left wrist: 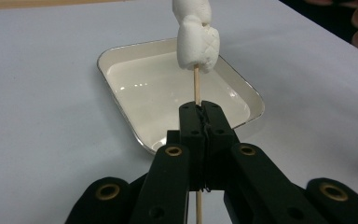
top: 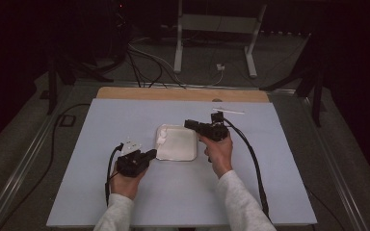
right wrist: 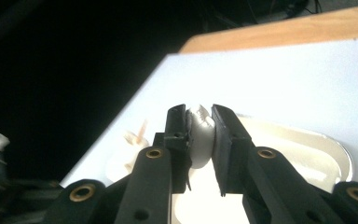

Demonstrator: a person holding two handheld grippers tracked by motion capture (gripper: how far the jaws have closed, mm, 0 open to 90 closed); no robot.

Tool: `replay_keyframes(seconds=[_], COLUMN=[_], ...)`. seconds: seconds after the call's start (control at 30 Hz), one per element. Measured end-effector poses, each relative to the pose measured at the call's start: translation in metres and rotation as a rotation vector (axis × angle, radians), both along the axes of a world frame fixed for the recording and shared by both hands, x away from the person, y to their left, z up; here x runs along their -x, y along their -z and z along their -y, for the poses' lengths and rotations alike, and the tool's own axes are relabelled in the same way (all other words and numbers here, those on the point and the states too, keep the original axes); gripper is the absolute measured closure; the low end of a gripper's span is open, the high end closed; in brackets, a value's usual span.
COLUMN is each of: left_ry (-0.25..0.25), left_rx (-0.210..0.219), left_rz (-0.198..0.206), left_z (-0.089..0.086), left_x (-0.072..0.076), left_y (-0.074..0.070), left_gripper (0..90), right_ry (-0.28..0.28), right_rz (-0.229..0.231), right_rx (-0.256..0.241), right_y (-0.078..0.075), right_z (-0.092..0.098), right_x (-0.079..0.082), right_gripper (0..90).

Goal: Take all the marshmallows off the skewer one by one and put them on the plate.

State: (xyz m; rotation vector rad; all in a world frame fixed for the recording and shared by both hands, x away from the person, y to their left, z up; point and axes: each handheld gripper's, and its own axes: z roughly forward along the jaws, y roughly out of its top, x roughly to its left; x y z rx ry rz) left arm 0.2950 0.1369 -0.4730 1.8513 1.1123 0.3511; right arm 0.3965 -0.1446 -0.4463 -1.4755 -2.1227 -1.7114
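1. Wooden thin skewer (left wrist: 196, 86) stands clamped between the closed jaws of the left hand-held gripper (left wrist: 200, 111), with white quilted marshmallows (left wrist: 196, 39) threaded on it above the white square enamel tray (left wrist: 121, 63).
2. Right hand-held gripper (right wrist: 200, 123) pinches a white marshmallow (right wrist: 200, 135), jaws narrow around it, over the tray's right side.
3. Tray sits mid-bench on the pale bench (top: 125, 192), between both grippers.

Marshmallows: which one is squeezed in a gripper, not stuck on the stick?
The marshmallow pinched between the right gripper jaws. The others sit threaded on the skewer.
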Motion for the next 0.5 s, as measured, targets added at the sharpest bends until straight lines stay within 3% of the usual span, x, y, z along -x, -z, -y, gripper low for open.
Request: replay_keyframes(seconds=[0.27, 0.5], left_ry=[-0.006, 0.0], left_rx=[0.018, 0.026], left_rz=[0.004, 0.004], left_z=[-0.002, -0.001], left_x=[0.0, 0.001], left_y=[-0.002, -0.002], left_gripper=[90.0, 90.0], right_ry=[-0.003, 0.007], right_rz=[-0.013, -0.025], right_rx=[0.116, 0.18], right_y=[0.017, 0.03], right_z=[-0.008, -0.011], right_x=[-0.002, -0.003], right_gripper=[75.8, 74.7])
